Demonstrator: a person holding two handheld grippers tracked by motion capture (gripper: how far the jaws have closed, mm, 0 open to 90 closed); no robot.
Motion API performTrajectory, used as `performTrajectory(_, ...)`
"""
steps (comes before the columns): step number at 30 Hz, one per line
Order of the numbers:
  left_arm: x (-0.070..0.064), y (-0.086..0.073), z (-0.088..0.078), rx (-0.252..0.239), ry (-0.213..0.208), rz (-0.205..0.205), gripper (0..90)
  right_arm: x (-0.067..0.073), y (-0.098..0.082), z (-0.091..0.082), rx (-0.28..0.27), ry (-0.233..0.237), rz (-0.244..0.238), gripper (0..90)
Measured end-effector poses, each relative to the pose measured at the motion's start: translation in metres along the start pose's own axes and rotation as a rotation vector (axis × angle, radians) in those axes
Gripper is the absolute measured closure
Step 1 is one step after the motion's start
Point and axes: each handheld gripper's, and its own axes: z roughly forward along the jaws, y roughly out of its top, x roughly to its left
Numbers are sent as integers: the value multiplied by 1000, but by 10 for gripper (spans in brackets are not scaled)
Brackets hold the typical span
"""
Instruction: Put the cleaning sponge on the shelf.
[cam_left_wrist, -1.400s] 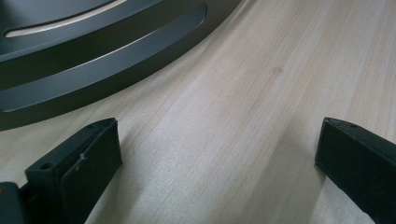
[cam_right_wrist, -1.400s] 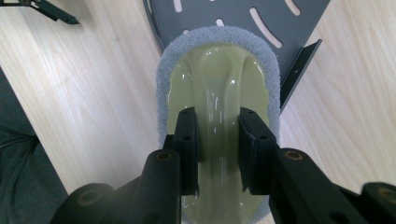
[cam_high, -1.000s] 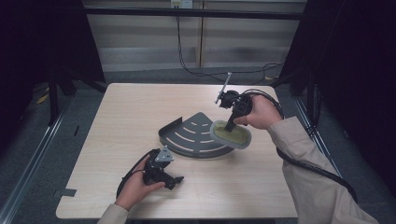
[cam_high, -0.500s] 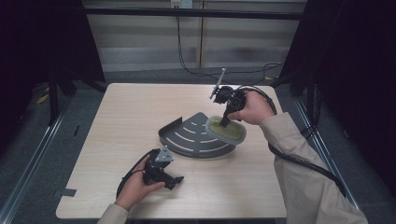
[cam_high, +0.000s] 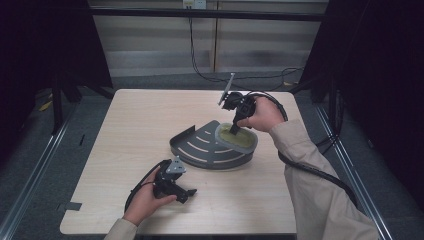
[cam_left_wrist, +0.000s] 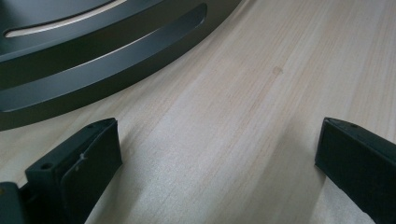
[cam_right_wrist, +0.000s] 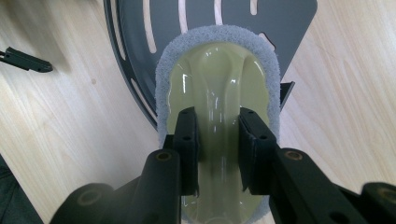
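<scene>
A dark grey fan-shaped slotted rack (cam_high: 200, 147) lies in the middle of the wooden table. On its right part rests a yellow-green scrubber (cam_high: 243, 141) with a grey pad rim. My right gripper (cam_high: 233, 131) points down at it, shut on the raised ridge of the scrubber (cam_right_wrist: 217, 79); in the right gripper view the jaws (cam_right_wrist: 217, 140) press that ridge from both sides, over the rack (cam_right_wrist: 135, 28). My left gripper (cam_high: 189, 194) lies on the table in front of the rack, open (cam_left_wrist: 217, 149) with bare wood between its jaws and the rack's curved edge (cam_left_wrist: 70, 70) just ahead.
The table (cam_high: 125, 125) has free wood to the left and behind the rack. A black cable (cam_high: 320, 172) trails from the right gripper along the sleeve. A tip of the left gripper's jaw (cam_right_wrist: 25, 60) lies beside the rack. Dark frames and rails flank the table.
The right gripper has slid the scrubber a little to the left and farther back across the rack. The left gripper has stayed still.
</scene>
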Motion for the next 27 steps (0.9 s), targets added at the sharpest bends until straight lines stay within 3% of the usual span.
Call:
performTrajectory(16,0,0,0,0,1,0,0,-6,9,7,-27,-8,24,711)
performTrajectory(27,0,0,0,1,0,1,0,-9,12,17,-12,-13,39,711)
